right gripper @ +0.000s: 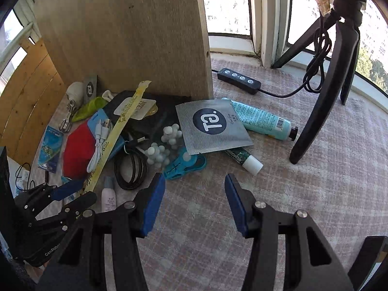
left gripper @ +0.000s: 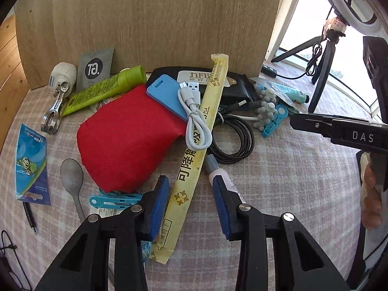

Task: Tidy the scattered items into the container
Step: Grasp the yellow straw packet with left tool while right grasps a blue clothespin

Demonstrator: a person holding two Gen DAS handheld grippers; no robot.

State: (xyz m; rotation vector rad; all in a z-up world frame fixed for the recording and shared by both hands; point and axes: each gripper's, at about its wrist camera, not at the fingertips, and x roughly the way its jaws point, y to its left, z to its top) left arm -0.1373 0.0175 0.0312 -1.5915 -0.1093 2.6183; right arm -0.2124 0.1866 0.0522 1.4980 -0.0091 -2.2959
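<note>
We see the left gripper (left gripper: 191, 203) low over the bench (left gripper: 291, 194), jaws apart and pads not pressing on anything. Between them lies the yellow sleeve (left gripper: 194, 167), long axis running from near the gripper up and away toward the wood panel (left gripper: 157, 19), far end resting on the black pouch (left gripper: 232, 82). A white cable (left gripper: 194, 121) is draped across the sleeve. The small pink bottle (left gripper: 223, 174) sits just beside the right blue pad (left gripper: 222, 203), cap pointing away; we cannot tell if they touch. Red pouch (left gripper: 126, 143) lies left of the sleeve. The right gripper (right gripper: 194, 203) hangs released over bare bench, holding nothing, near the blue clip (right gripper: 184, 167) and grey sachet (right gripper: 211, 126). No container is identifiable.
</note>
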